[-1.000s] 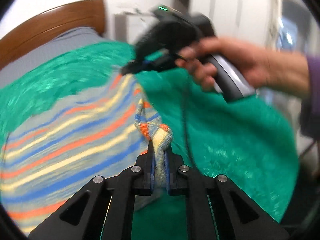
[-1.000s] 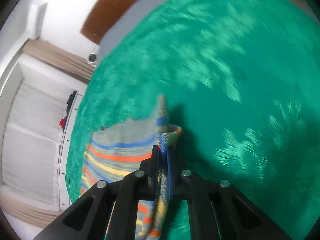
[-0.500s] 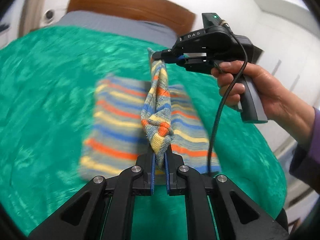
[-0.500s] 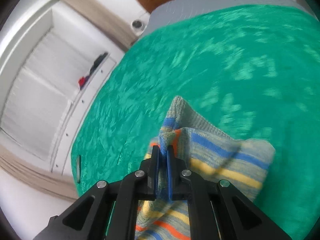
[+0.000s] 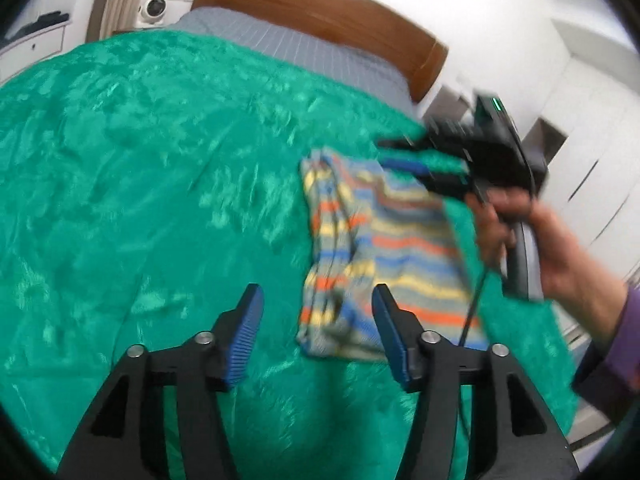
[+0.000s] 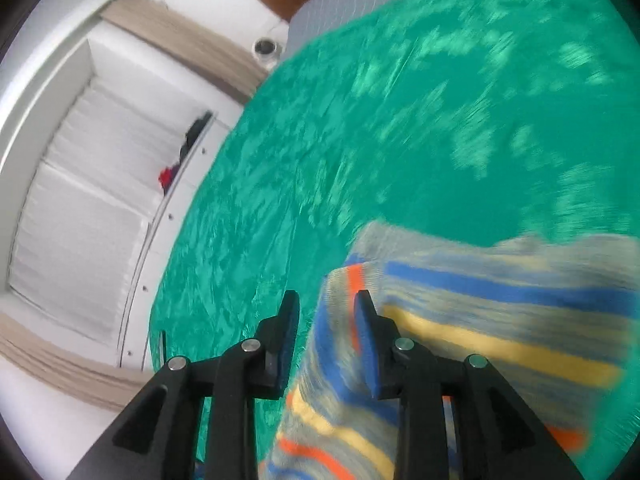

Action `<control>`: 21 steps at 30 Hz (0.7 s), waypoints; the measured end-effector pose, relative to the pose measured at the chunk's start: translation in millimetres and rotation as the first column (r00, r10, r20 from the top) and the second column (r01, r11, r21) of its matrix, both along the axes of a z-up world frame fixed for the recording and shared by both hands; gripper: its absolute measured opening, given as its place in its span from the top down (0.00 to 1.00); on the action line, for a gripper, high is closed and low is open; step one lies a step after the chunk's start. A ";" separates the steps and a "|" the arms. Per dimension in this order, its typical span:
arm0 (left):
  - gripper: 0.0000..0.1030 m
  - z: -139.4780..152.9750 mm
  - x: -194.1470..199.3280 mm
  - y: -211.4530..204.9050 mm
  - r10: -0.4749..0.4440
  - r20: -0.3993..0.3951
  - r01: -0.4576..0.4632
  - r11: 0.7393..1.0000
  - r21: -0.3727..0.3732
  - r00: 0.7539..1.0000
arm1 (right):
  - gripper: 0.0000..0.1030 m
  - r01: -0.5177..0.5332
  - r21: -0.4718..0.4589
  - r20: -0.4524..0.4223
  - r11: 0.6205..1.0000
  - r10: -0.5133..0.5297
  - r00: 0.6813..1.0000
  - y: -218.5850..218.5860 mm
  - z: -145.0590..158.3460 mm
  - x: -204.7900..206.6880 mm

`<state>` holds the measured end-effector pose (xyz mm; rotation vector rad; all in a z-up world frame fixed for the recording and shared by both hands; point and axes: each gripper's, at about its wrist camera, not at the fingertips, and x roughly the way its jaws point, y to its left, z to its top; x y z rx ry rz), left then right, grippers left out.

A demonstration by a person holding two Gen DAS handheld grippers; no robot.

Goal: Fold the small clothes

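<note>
Bedroom setting: a bed spread with a shiny green plush blanket (image 5: 140, 208) is seen from the left wrist view, backed by a curved brown wooden headboard (image 5: 320, 12) and a grey striped sheet (image 5: 288, 48) at its head. White cabinets are noted at the right edge. The small knitted garment with blue, orange and yellow stripes (image 5: 384, 248) is laid folded on the blanket, right of centre. The left claw (image 5: 316, 304) is held just above its near edge; the jaws are opening, stand well apart, and nothing is pressed between the pads. Beyond the garment, blurred, the right claw (image 5: 404, 160) is seen over its far corner, gripped by the person's right hand (image 5: 532, 240) with a purple sleeve (image 5: 624, 332) and a trailing black cable (image 5: 472, 304).

Right wrist view: the same green blanket fills the frame, with white shuttered panels (image 6: 80, 200) and beige curtains (image 6: 192, 48) at the left. The striped garment (image 6: 500, 320) is seen blurred at lower right. The right claw (image 6: 326, 312) is opening; a fold of the garment lies in the gap, and no pressing by the pads can be made out.
</note>
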<state>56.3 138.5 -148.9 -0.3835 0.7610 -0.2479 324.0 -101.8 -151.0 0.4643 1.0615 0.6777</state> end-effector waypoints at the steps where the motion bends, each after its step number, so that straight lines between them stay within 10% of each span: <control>1: 0.39 5.1 5.9 -1.7 -0.019 0.006 0.020 1.000 -0.011 1.000 | 0.71 0.000 -0.045 0.033 0.999 0.002 0.999 -12.8 10.2 -10.9; 7: 0.25 0.9 54.4 -46.5 -0.099 -0.052 0.107 0.979 0.175 0.994 | 0.71 -0.094 -0.289 0.162 0.953 0.146 0.976 -41.0 35.3 -87.7; 10: 0.47 -28.0 70.8 -44.7 0.014 -0.142 0.029 0.954 0.300 0.990 | 0.71 -0.166 -0.301 0.133 0.939 0.213 0.968 -38.3 13.4 -118.0; 15: 0.45 -17.3 60.9 -19.9 0.048 -0.141 -0.008 0.962 0.274 0.989 | 0.70 -0.133 -0.404 0.131 0.905 0.201 0.971 -38.2 -14.5 -146.2; 18: 0.09 -1.6 67.5 -4.5 -0.041 -0.107 0.056 0.989 0.140 0.993 | 0.38 -0.029 -0.346 0.185 0.938 0.098 0.978 -62.5 8.1 -147.4; 21: 0.07 -3.8 99.5 -8.5 -0.171 -0.151 0.179 0.983 0.040 0.974 | 0.33 0.047 -0.274 0.178 0.960 0.003 0.984 -88.0 12.4 -132.3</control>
